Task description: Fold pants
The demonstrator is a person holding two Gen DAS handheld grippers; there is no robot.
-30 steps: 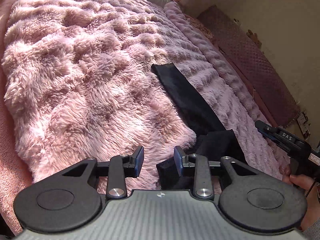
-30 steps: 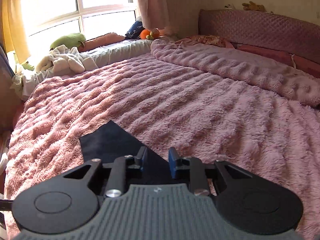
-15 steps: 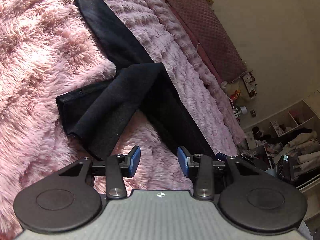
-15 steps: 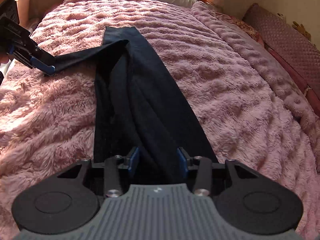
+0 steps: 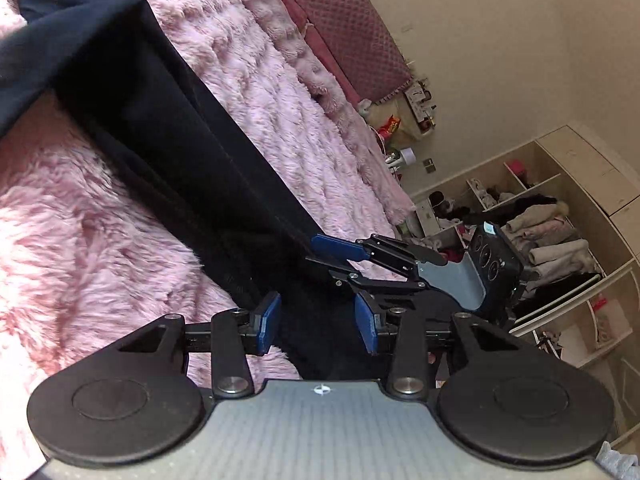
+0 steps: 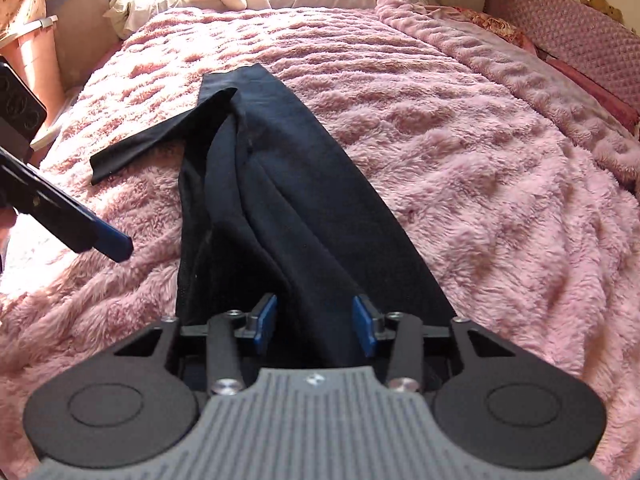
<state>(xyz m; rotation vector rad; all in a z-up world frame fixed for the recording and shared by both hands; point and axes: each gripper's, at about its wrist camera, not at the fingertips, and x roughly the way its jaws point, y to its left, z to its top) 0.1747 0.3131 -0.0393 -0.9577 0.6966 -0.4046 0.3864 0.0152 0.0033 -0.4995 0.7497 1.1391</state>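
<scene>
Lying lengthwise on the fluffy pink fleece blanket [image 6: 460, 152], the long black fabric pants [image 6: 280, 184] reach away from me, one leg end flopped out to the left. My right gripper [image 6: 315, 319] stands wide over their near end, holding nothing. My left gripper [image 5: 316, 323] is wide too, above the dark cloth, which it had released half a second ago. Bare blanket spreads broad to the right; the quilted maroon headboard [image 6: 576, 44] bounds the far side.
</scene>
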